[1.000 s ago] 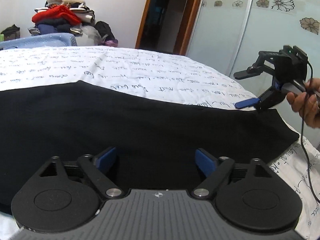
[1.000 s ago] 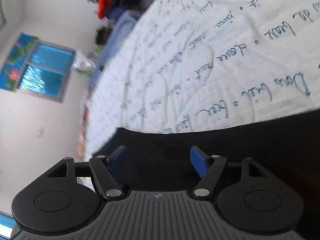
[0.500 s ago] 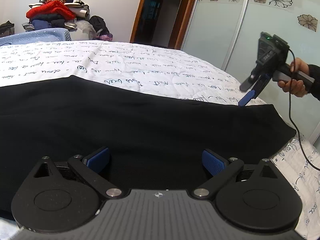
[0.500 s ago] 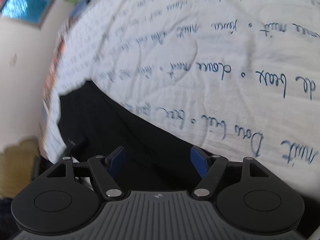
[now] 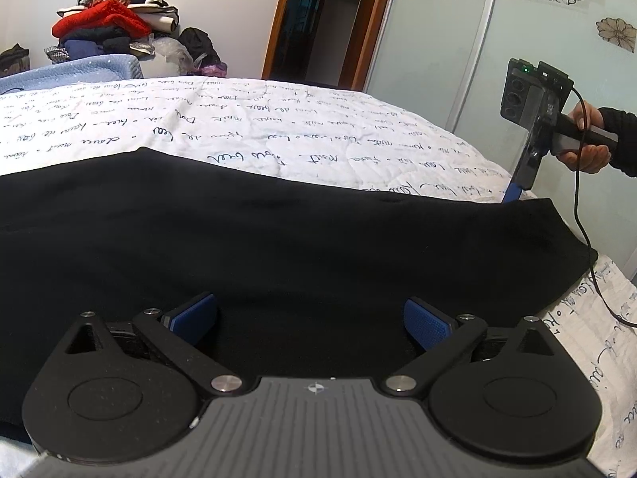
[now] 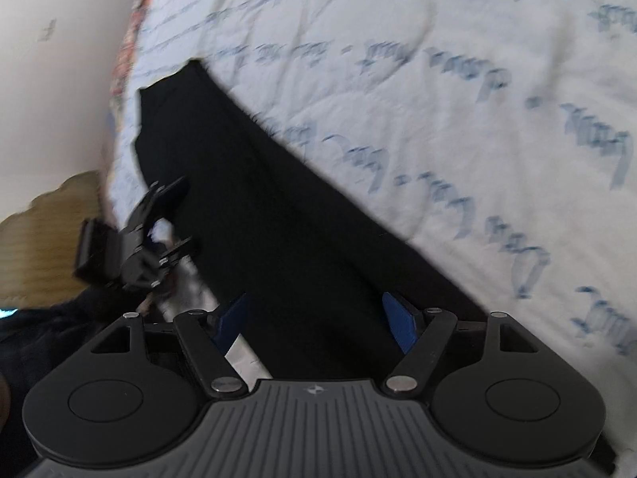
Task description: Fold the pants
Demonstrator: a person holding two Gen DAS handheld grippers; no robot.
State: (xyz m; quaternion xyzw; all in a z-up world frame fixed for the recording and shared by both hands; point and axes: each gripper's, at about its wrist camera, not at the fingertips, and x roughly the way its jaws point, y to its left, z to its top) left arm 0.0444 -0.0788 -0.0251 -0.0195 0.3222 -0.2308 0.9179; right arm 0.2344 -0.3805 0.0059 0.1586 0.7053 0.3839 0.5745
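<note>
**A:** Pants [image 5: 278, 247] first, from your left wrist camera: the black cloth lies spread flat across the white bedspread [image 5: 278, 135] with blue handwriting on it, and runs from the left edge of the view to a corner at the right.

**B:** And my left gripper [image 5: 314, 320]?

**A:** It sits low over the near part of the cloth, jaws spread wide, blue pads [image 5: 428, 324] apart with only dark fabric showing between them. I cannot tell whether they touch it. Your right gripper [image 5: 513, 193] is at the far right, pointing down, its blue tip at the far edge of the pants near the corner. From here I cannot tell how its jaws stand. Your right hand [image 5: 585, 147] holds its handle, and a black cable [image 5: 585, 231] hangs from it across the cloth's corner. A pile of clothes [image 5: 115, 28] sits beyond the bed, beside a doorway [image 5: 314, 20].

**B:** Right wrist camera?

**A:** Blurred, but the right gripper [image 6: 318, 318] is spread open over the black pants [image 6: 286, 219], which run away as a long strip across the bedspread [image 6: 458, 99]. Your left gripper [image 6: 159, 219] shows at the left, by the strip's near edge.
</note>
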